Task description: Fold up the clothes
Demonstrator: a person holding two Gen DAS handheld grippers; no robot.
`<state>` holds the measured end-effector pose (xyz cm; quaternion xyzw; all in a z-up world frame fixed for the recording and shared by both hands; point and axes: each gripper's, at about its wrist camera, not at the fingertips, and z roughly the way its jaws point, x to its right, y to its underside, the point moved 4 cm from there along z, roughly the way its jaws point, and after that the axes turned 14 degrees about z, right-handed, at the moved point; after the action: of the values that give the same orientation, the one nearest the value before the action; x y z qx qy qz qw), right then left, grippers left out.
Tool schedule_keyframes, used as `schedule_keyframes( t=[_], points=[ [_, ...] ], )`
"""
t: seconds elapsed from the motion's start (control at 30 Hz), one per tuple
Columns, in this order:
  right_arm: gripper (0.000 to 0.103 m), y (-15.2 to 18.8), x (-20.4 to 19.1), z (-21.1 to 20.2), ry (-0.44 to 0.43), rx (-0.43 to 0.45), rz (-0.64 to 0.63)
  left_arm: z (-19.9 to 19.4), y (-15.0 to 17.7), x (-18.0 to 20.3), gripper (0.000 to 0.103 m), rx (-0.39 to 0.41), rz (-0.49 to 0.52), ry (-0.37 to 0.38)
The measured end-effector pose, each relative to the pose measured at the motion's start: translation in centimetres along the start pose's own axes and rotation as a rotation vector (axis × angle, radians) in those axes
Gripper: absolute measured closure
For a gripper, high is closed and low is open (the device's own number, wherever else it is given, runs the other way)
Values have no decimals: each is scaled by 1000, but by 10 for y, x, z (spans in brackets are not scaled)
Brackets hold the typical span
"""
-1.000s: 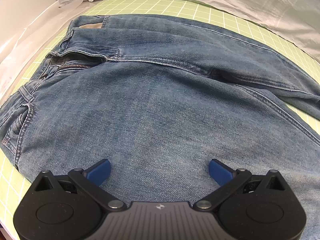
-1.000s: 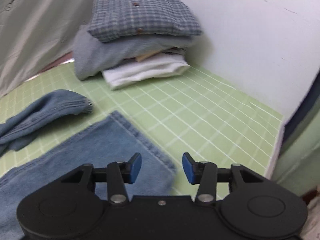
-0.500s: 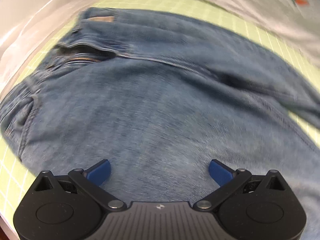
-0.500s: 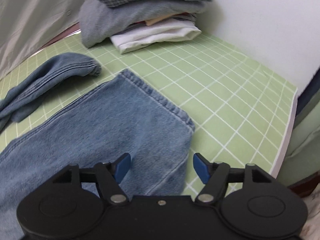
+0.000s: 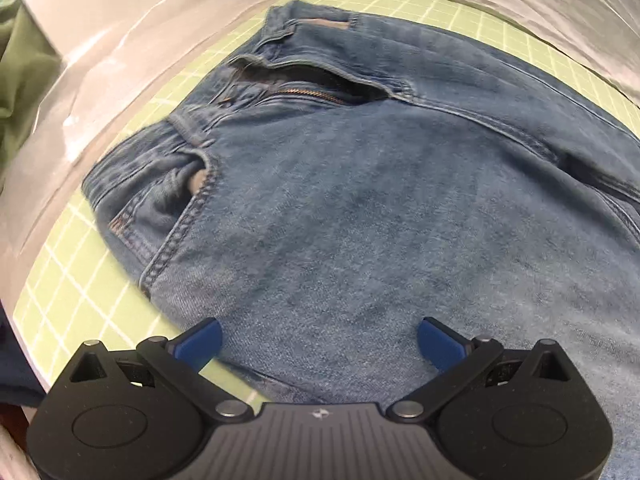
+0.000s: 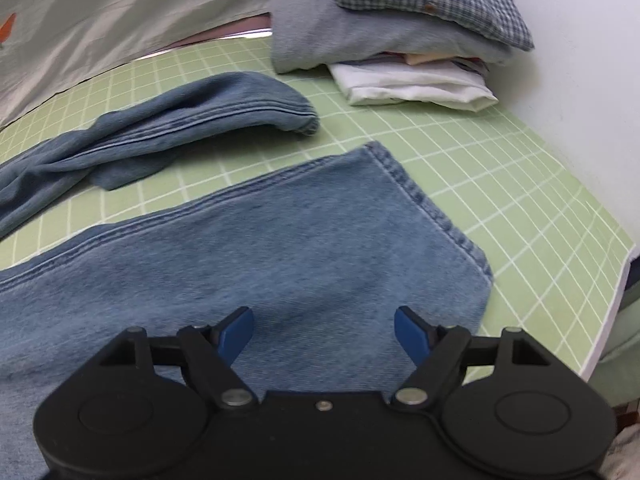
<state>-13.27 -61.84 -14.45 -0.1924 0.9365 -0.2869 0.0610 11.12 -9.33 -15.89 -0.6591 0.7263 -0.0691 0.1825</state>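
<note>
Green gridded mat (image 6: 500,184) under blue jeans (image 5: 360,200), both grippers spread wide with nothing held.

Denim fills the space ahead of the left gripper (image 5: 318,340), waistband and zip far ahead to its left, pale sheeting (image 5: 120,40) along the mat's far edge. Ahead of the right gripper (image 6: 324,330) lies one flat leg hem (image 6: 420,200), the other leg (image 6: 180,120) bunched beyond; a stack of folded clothes (image 6: 400,28) sits far ahead by a white wall (image 6: 580,60).
</note>
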Motion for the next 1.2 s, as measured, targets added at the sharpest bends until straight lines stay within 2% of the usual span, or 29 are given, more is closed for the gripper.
schedule_keyframes(
  t=[0.3,0.33,0.47,0.63,0.73,0.9,0.97,1.07,1.2],
  points=[
    [23,7,-12,-15,-17,2,-53,0,15,-21,0,-6,-5,5],
    [23,8,-12,-16,-19,0,-55,0,18,-25,0,-10,-20,3],
    [22,13,-12,-16,-31,-11,-48,2,37,-65,0,-56,-196,22],
    [22,11,-18,-9,-61,-33,-41,0,34,-71,0,-85,-199,17],
    [22,1,-25,-6,-78,-24,-52,-13,19,-63,0,-53,-203,-18],
    [20,-30,-33,9,-108,-10,-13,-31,-14,-39,0,29,-257,56],
    [20,-46,-36,18,-124,-8,26,-34,-31,-25,0,49,-247,82],
    [20,-75,-35,37,-166,-10,147,-24,-64,-1,0,59,-202,95],
    [21,-105,-26,73,-229,-73,381,-2,-105,26,0,14,-179,117]
  ],
)
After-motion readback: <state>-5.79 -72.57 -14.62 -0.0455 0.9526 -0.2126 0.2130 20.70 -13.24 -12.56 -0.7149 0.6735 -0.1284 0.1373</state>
